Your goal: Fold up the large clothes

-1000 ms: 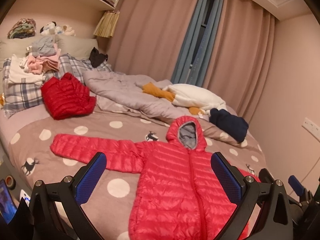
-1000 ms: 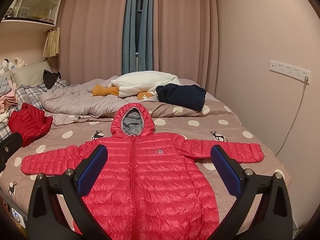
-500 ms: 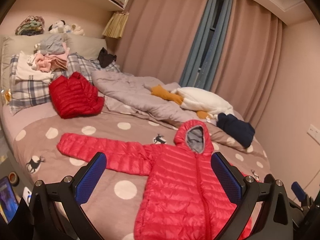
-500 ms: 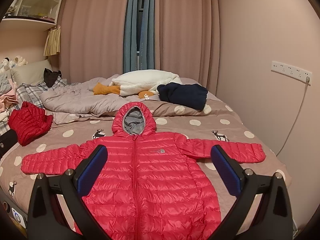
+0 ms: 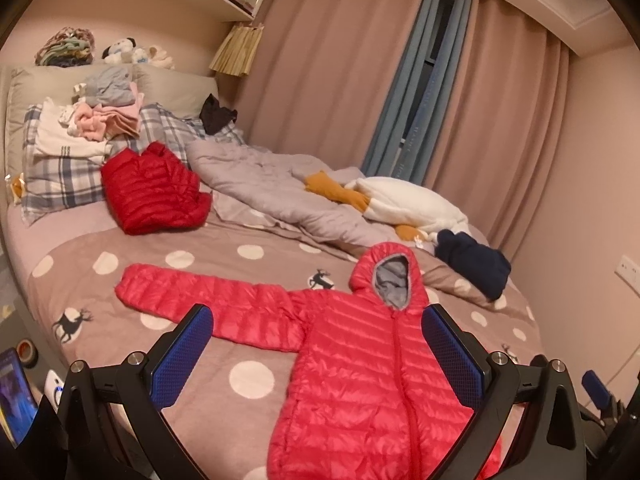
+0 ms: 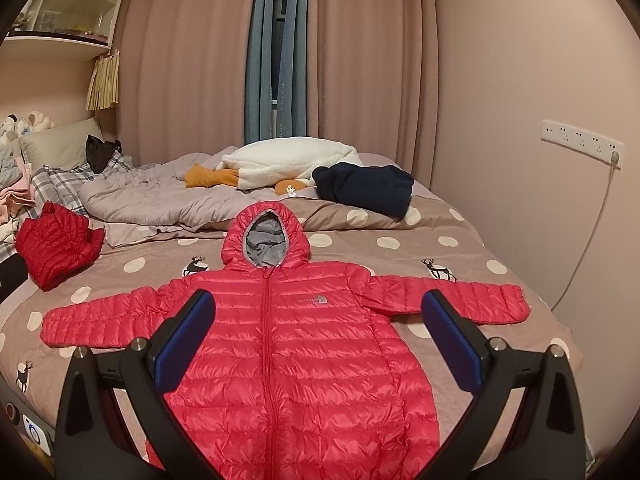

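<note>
A red hooded puffer jacket lies flat, front up and zipped, on the polka-dot bed cover, sleeves spread to both sides. It also shows in the left wrist view. My left gripper is open and empty, held above the near edge of the bed over the jacket's left sleeve and body. My right gripper is open and empty, held above the jacket's chest. Neither touches the jacket.
A folded darker red puffer jacket lies at the back left near plaid pillows and stacked clothes. A grey quilt, a white and orange plush and a navy garment lie at the back. The wall is to the right.
The left gripper's view has shifted, so the jacket and bed sit further right in frame. The right gripper has barely moved. Both stay open.
</note>
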Motion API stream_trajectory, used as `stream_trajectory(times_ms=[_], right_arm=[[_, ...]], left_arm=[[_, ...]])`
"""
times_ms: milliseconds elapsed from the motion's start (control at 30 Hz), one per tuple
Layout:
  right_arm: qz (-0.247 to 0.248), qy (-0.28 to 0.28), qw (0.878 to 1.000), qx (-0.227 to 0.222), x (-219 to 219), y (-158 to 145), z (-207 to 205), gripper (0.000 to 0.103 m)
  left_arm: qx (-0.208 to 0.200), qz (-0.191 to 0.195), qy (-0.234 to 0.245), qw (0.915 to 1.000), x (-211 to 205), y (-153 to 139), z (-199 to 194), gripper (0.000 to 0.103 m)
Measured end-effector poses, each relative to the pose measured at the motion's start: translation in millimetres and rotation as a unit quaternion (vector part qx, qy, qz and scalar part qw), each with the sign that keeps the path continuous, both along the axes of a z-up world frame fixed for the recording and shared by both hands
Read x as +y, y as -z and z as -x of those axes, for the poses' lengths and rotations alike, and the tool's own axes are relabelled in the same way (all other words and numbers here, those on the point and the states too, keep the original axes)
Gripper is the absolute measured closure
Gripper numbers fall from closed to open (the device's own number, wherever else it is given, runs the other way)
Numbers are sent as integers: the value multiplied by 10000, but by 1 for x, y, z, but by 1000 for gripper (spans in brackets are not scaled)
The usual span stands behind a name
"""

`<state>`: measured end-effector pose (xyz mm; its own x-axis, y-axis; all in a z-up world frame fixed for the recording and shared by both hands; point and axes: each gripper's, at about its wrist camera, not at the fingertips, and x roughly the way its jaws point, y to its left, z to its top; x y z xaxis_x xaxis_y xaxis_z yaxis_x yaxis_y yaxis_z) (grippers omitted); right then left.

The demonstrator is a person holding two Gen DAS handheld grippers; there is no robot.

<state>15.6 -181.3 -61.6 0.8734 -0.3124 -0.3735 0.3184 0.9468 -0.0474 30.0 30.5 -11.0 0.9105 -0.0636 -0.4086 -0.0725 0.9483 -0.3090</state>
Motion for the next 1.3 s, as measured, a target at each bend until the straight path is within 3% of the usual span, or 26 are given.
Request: stream_trajectory(times_ms=[1300], right_arm=[[73,-142,9997,170,6,2,-7,0]], left_arm=[[100,31,-133,9999,5,3,-4,0]])
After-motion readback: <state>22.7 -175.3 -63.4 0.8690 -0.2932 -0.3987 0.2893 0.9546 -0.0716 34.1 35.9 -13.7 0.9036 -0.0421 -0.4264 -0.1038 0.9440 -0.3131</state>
